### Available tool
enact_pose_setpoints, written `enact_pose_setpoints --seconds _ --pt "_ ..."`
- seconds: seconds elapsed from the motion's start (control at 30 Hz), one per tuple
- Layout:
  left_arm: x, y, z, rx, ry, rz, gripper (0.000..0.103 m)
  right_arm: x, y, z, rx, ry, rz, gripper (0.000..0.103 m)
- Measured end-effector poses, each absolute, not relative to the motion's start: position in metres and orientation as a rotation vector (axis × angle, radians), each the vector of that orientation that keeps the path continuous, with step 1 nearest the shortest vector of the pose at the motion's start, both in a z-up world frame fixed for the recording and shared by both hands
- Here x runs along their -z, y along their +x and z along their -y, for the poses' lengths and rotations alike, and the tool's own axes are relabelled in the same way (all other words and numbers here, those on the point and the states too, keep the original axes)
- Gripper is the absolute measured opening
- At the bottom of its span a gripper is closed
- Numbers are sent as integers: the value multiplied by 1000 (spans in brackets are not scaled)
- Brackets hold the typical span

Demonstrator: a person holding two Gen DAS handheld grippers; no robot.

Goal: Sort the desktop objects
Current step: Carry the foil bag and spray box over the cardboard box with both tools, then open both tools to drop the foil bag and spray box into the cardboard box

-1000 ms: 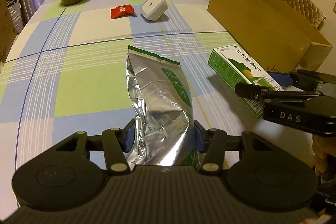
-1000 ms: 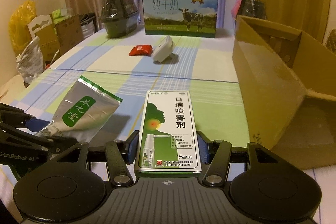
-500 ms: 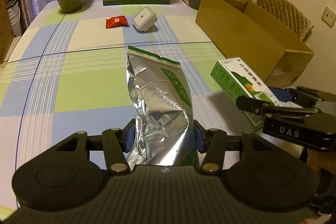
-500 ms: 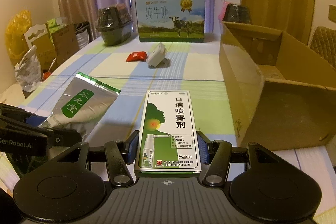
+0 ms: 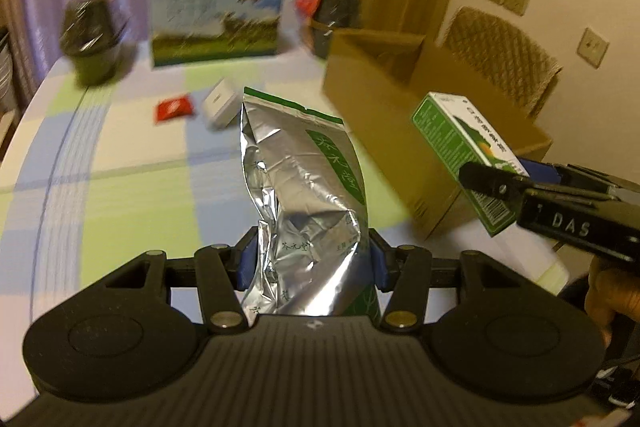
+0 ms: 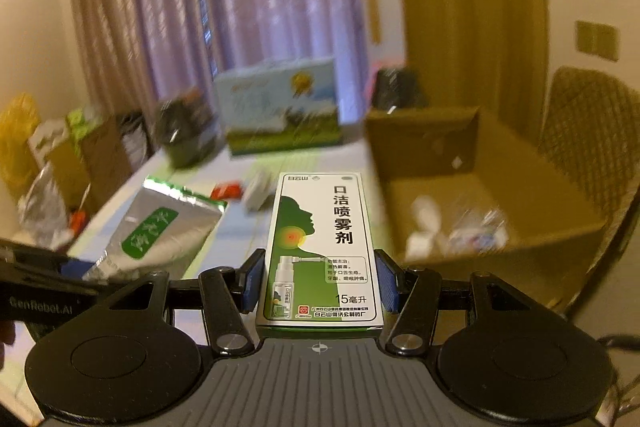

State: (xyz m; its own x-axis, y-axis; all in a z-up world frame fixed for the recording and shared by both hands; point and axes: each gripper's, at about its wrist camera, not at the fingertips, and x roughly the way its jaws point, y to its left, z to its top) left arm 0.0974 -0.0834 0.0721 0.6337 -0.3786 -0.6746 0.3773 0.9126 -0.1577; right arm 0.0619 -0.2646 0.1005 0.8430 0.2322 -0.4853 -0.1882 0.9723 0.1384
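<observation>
Tablecloth [image 5: 120, 195] farther below both raised packs

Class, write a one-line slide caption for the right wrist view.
Right hand-held gripper clamps a green spray box beside the open cardboard box.

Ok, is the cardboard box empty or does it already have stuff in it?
Not empty. The right wrist view shows the open box with some pale items on its floor, too blurred to identify.
</observation>
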Motion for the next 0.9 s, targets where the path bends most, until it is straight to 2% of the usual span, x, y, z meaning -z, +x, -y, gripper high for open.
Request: enact_pose_setpoints --seconds 0.3,0.57,0.73,0.9 --pt "-111 160 187 592 -27 -724 48 -132 117 356 -81 79 -452 53" --pt "-102 212 261 646 -45 -758 48 -118 154 404 -31 69 -481 53" --pt "-91 235 276 617 -103 -783 53 -108 166 417 -27 87 -504 53" --pt "-91 237 269 598 -97 -760 53 -100 171 419 -37 90 -521 53"
